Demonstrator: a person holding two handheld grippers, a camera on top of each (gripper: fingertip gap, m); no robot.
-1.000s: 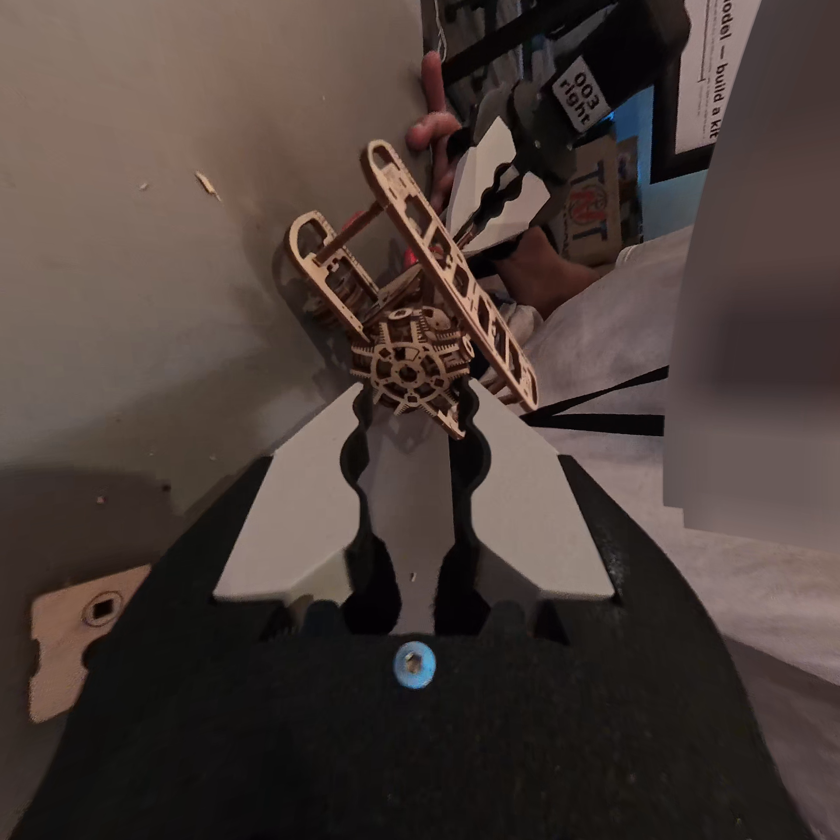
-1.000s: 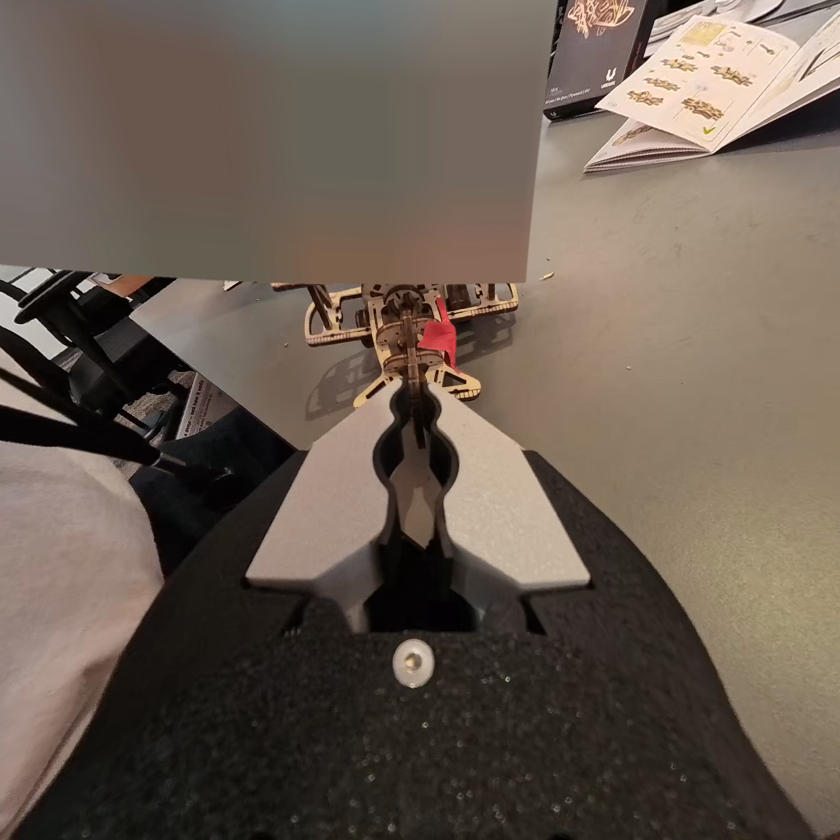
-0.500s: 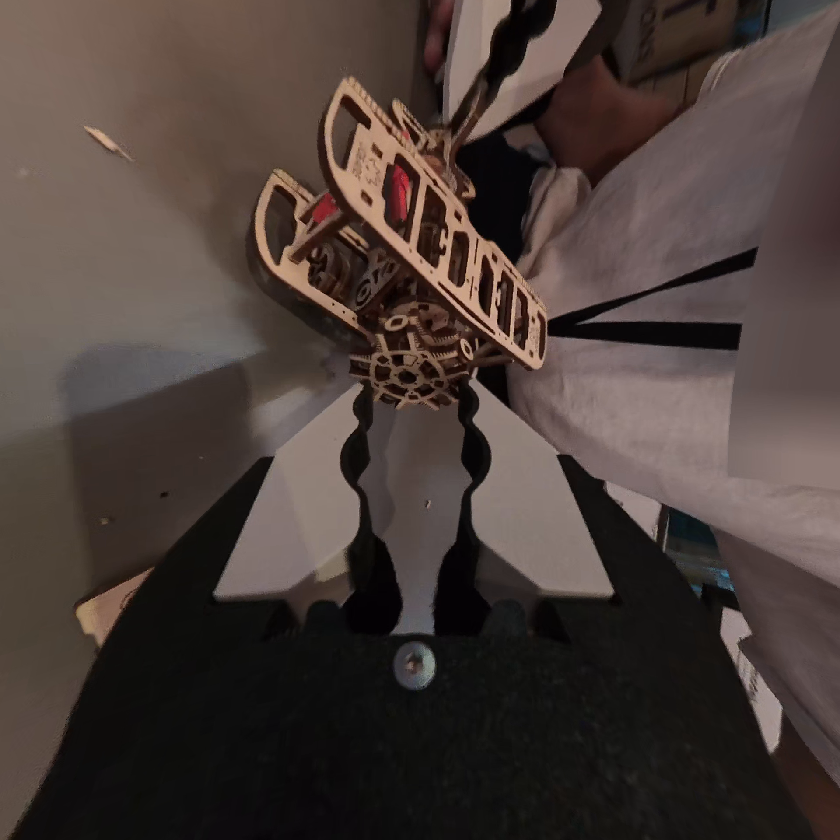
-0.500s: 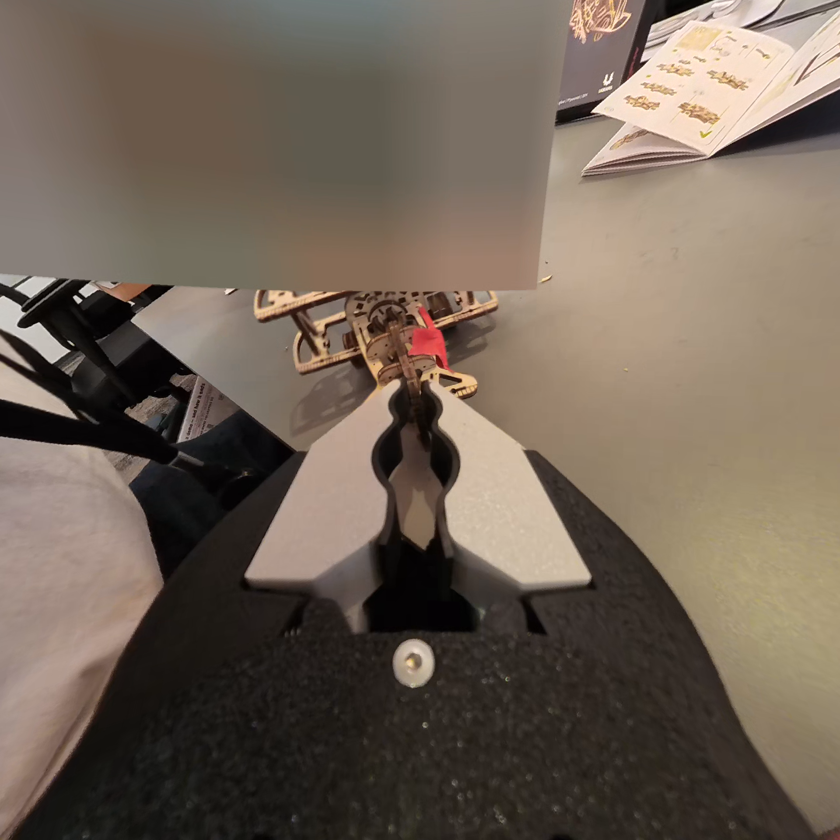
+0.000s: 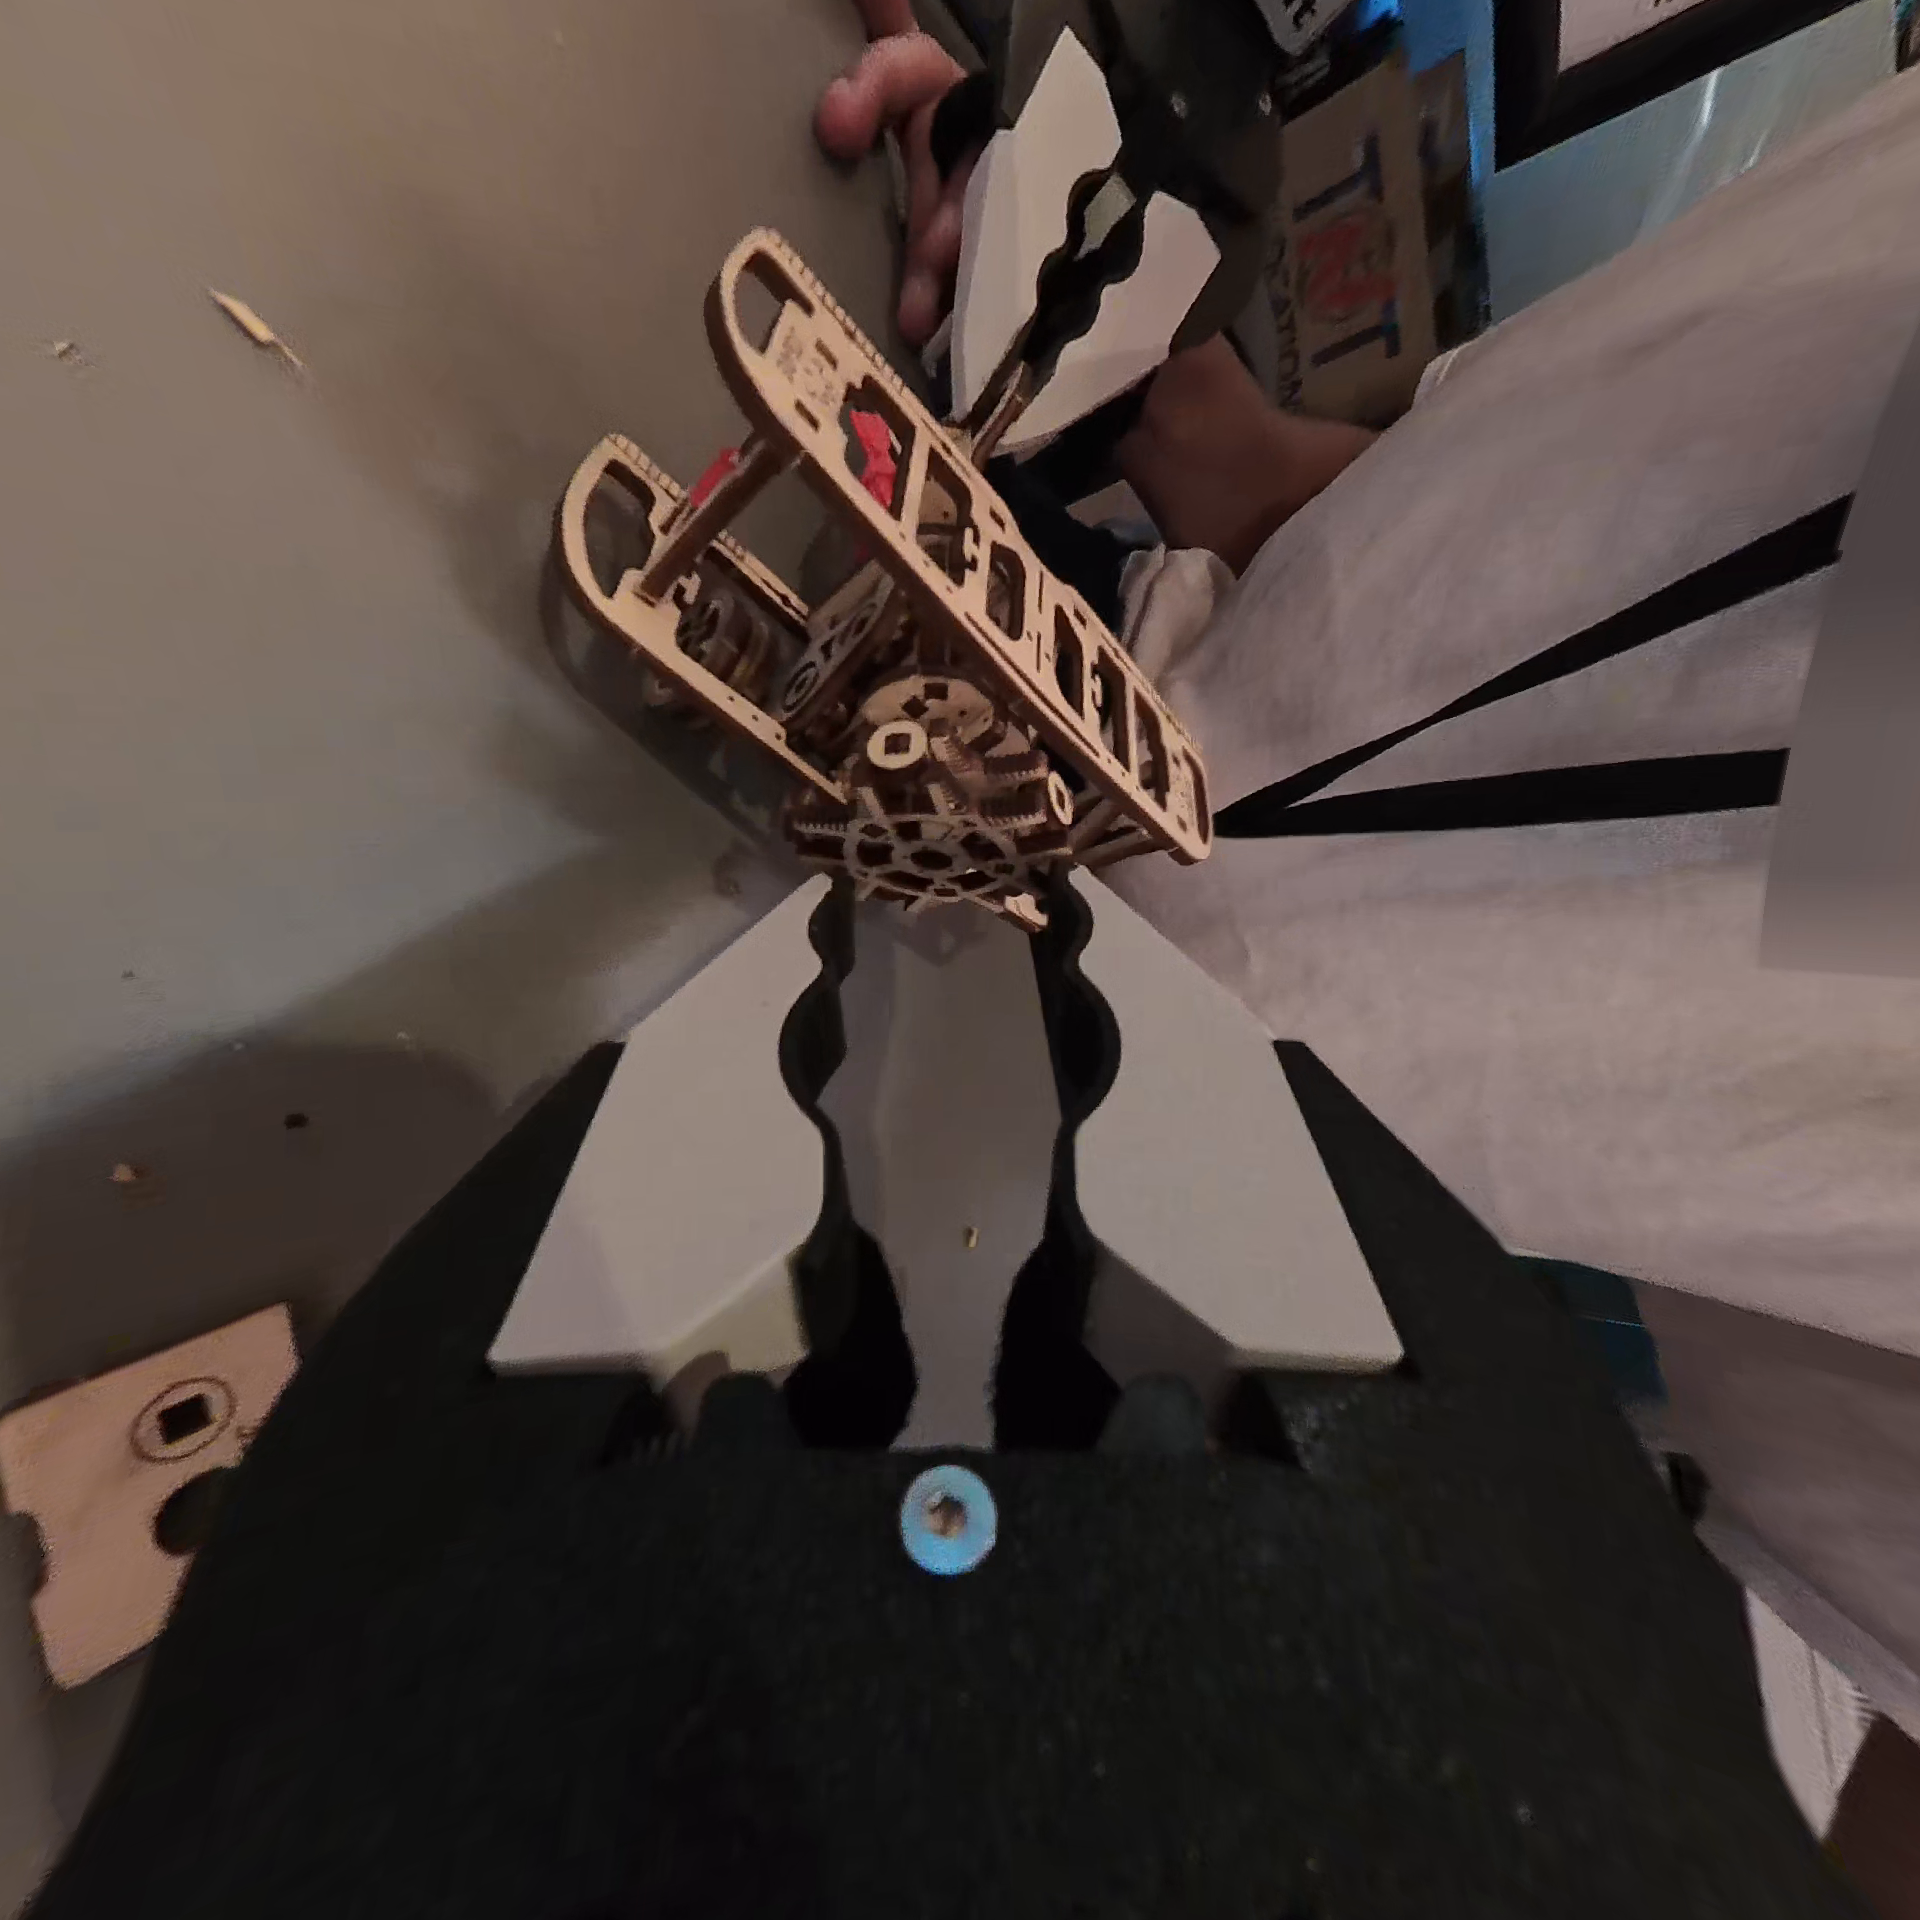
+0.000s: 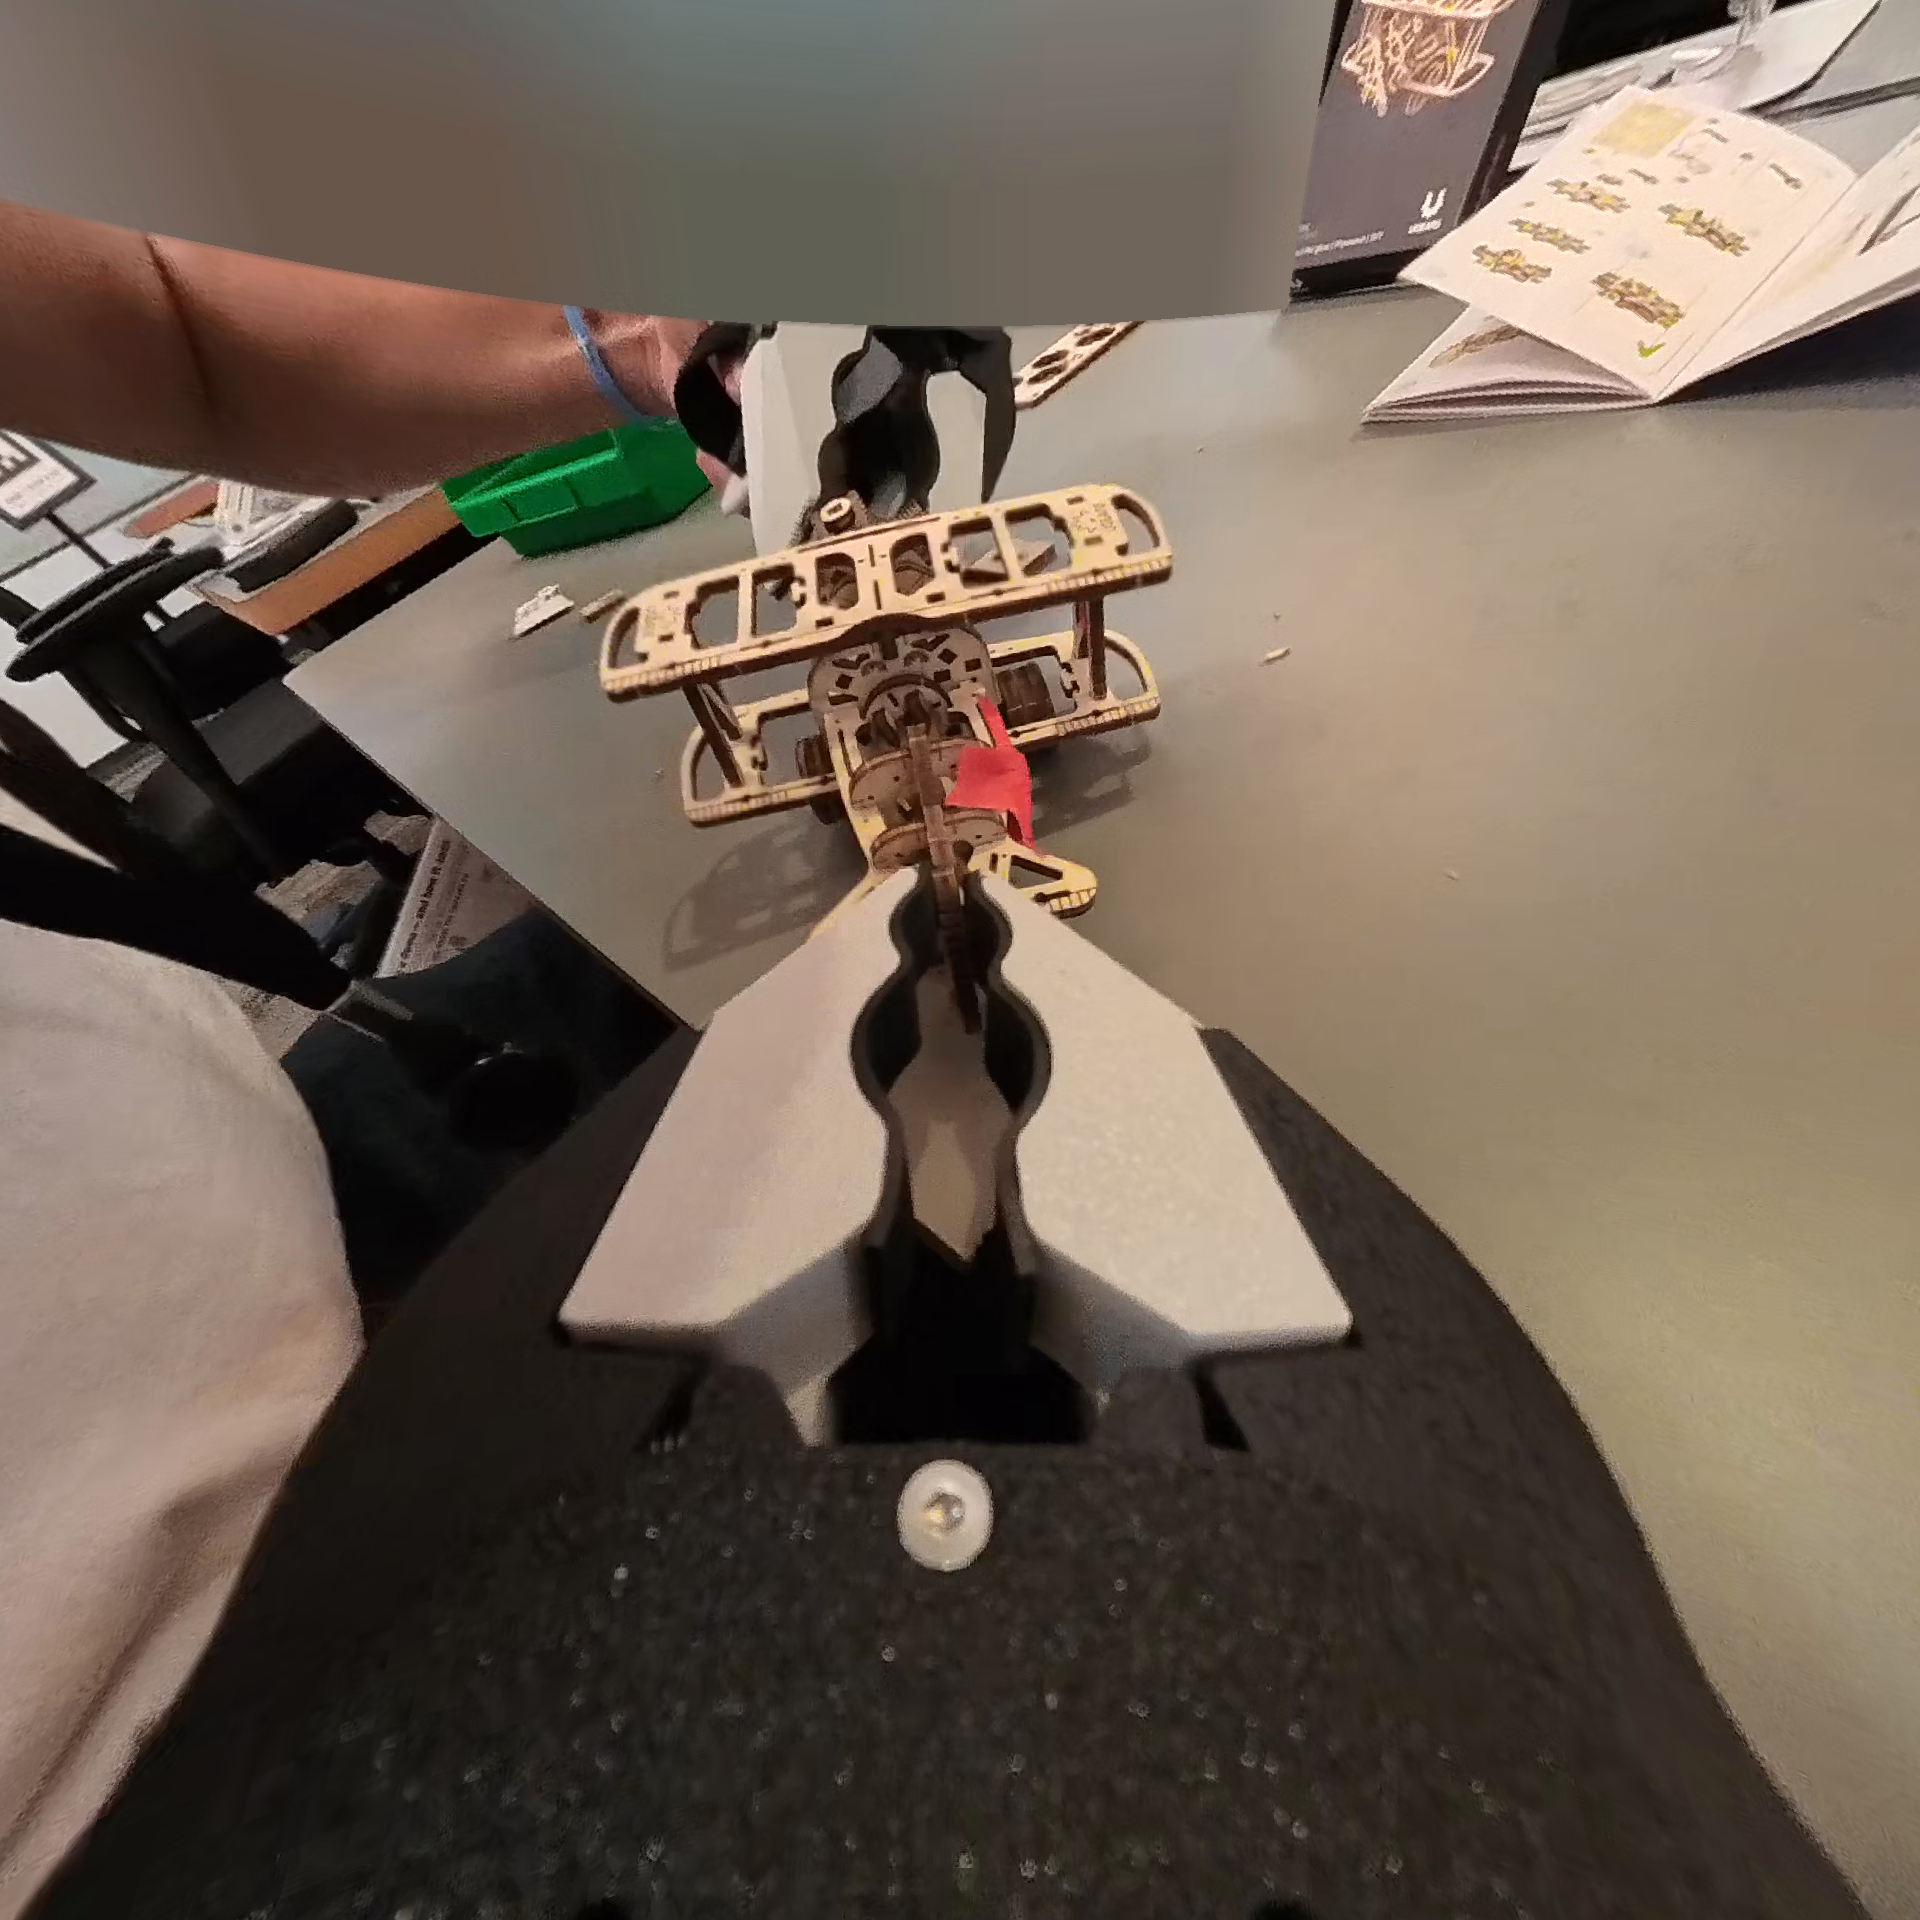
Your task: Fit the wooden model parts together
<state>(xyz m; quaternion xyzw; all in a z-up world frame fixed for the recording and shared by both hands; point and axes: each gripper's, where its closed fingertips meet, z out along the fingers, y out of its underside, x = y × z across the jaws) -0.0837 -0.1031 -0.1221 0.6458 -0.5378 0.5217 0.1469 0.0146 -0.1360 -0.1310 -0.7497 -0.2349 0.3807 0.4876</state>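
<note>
- Wooden biplane model [image 6: 894, 665] sits low over the grey table [image 6: 1455, 831], nose toward the left gripper and tail toward the right one; whether its wheels touch the top I cannot tell.
- Right gripper [image 6: 951, 935] has its jaws nearly closed on the thin upright tail fin [image 6: 951, 914]; pinching that flat sheet edge-on likely steadies the rear so the front can be worked.
- Left gripper [image 5: 940, 914], seen in its own view, has its jaws parted about as wide as the round gear-like nose [image 5: 920, 842], with the tips at either side of it; real clamping contact is not clear, so it may only be bracing.
- Held at both ends, the model is probably being kept from twisting while a part is seated.
- A red piece [image 6: 992, 779] sits beside the tail; its purpose is hard to judge.
- Farther off lie an open instruction booklet [image 6: 1662, 249], a dark box [image 6: 1423, 125] and a green bin [image 6: 582, 488].
- A blur patch covers the upper part of the right wrist view, hiding most of the left gripper's body.
</note>
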